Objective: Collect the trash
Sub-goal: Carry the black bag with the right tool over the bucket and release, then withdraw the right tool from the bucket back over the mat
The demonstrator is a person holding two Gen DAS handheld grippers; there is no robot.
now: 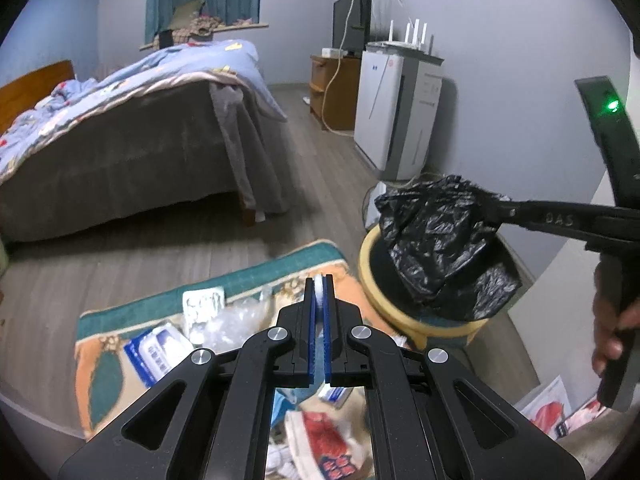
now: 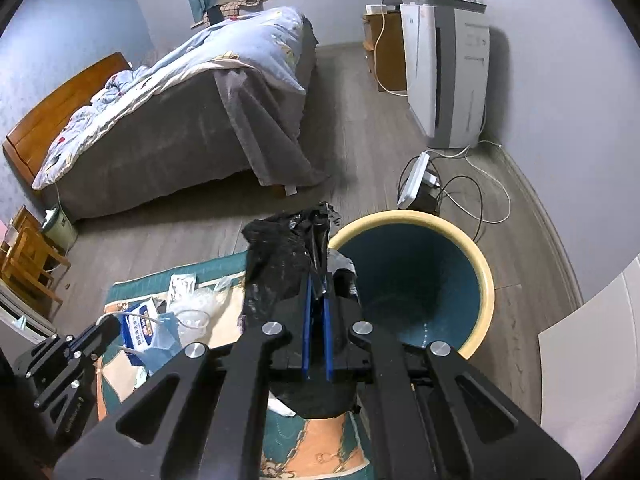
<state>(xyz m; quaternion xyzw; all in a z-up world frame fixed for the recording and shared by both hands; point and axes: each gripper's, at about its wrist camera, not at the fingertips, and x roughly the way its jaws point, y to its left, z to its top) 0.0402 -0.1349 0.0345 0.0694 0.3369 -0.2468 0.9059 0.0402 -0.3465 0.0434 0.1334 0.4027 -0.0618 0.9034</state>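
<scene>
My right gripper [image 2: 318, 280] is shut on a crumpled black trash bag [image 2: 280, 264]. In the left wrist view it reaches in from the right, and the black trash bag [image 1: 436, 240] hangs over a round bin [image 1: 372, 276] with a yellow rim. The bin [image 2: 486, 280] has a dark blue inside. My left gripper [image 1: 319, 282] is shut on a thin white and pale blue piece of trash [image 1: 319, 296], maybe a face mask, above the patterned rug [image 1: 100, 360]. On the rug lie a blue tissue pack [image 1: 160, 344], a blister pack [image 1: 202, 304], clear plastic [image 1: 236, 320] and a red-printed wrapper [image 1: 324, 436].
A bed [image 1: 132, 152] with a grey cover stands at the back left. A white appliance [image 2: 448, 80] stands by the right wall, with a power strip and loose cables [image 2: 472, 192] on the floor beyond the bin. A wooden stool [image 2: 32, 264] is at far left. A hand [image 1: 612, 328] holds the right gripper's handle.
</scene>
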